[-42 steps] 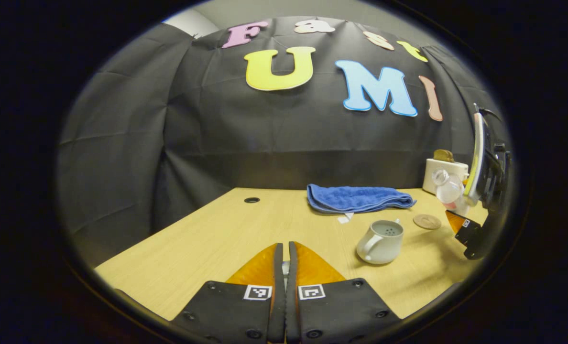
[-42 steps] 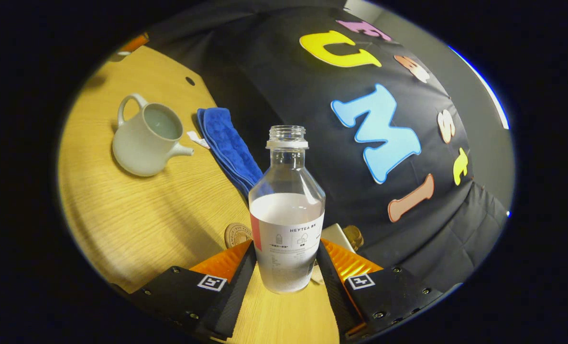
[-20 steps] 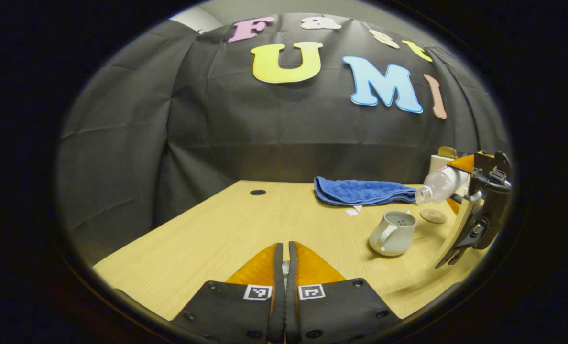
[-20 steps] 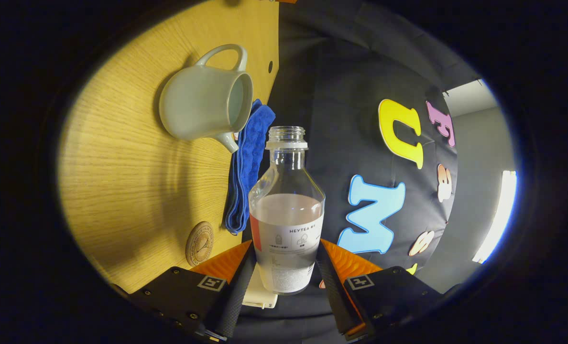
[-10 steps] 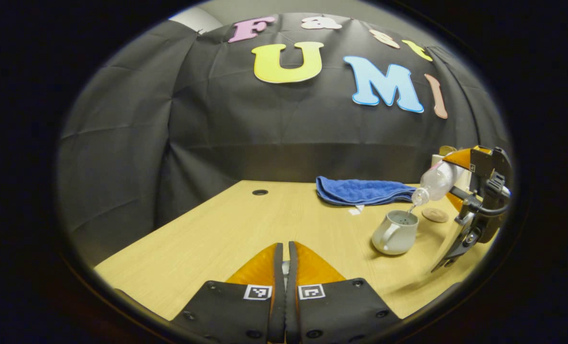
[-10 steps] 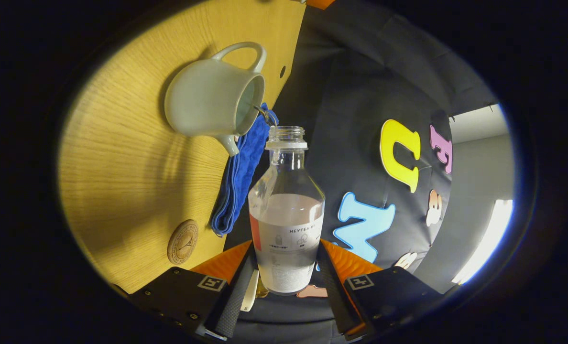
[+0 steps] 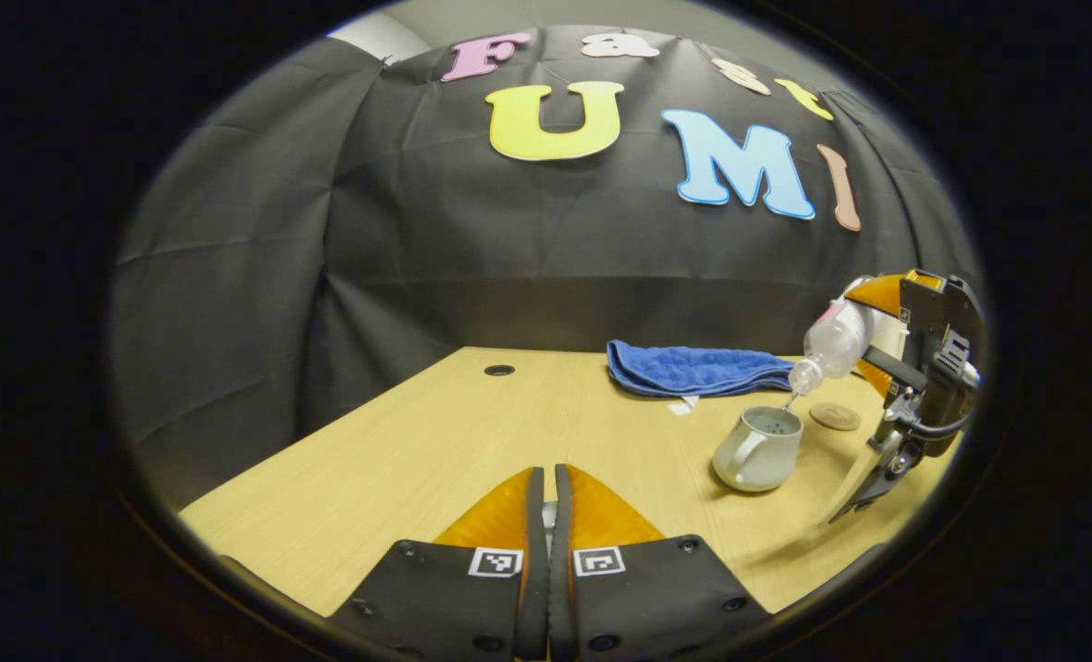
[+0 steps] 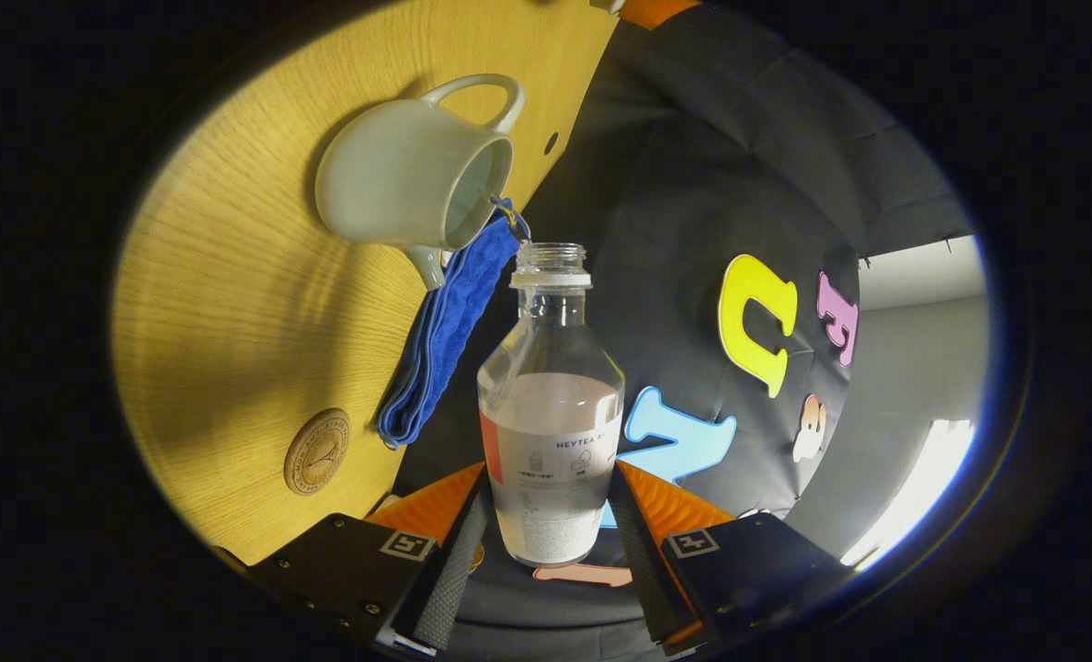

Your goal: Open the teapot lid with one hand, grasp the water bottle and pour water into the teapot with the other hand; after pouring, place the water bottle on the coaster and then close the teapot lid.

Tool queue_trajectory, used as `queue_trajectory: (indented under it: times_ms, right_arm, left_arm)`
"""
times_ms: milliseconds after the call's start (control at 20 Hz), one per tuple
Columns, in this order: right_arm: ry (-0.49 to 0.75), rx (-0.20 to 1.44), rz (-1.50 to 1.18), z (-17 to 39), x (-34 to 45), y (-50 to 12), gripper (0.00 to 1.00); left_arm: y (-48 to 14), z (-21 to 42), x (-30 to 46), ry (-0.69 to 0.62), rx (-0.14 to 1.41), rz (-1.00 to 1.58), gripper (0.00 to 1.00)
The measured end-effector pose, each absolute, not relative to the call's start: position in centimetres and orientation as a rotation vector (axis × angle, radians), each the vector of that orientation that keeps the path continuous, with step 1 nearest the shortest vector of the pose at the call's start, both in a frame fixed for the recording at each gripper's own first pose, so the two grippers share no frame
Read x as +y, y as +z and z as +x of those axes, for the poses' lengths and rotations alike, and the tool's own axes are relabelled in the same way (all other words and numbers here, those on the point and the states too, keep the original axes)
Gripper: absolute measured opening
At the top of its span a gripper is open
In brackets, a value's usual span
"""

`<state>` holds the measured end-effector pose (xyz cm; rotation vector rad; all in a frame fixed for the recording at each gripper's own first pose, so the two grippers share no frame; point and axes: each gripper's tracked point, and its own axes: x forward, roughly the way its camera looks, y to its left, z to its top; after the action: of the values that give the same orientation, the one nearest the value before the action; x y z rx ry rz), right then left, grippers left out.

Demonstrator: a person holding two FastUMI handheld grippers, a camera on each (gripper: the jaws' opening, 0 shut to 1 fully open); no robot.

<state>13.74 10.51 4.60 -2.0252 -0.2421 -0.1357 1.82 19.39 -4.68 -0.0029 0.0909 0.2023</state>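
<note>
1. Two grippers are in your hands. Your left gripper (image 7: 546, 515) hangs low over the near part of the wooden table (image 7: 436, 450). Its fingers are pressed together. Something small and pale peeks between them, but you cannot tell what it is.
2. Farther back lies a folded blue towel (image 7: 693, 368), near the black wall.
3. In front of the towel stands the white teapot (image 7: 756, 449). Its top is open, with no lid on it. Its handle points to the left in the left gripper view.
4. Above the teapot is the clear water bottle (image 8: 551, 414), tipped over with its open mouth just over the teapot's rim. A thin stream of water (image 7: 789, 401) runs from the mouth into the pot. The bottle is about half full.
5. Your right gripper (image 8: 546, 533) has both fingers clamped on the lower part of the bottle.
6. The round brown coaster (image 7: 834, 416) lies flat on the table just past the teapot, with nothing on it.
</note>
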Motion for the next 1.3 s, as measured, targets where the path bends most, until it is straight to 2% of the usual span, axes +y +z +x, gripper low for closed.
queue_trajectory:
  times_ms: [1300]
  right_arm:
    - [-0.171,-0.396,-2.219,14.1,12.2,7.2,0.76]
  left_arm:
    - [-4.7,1.8,19.4,0.200,0.090,-0.005,0.07]
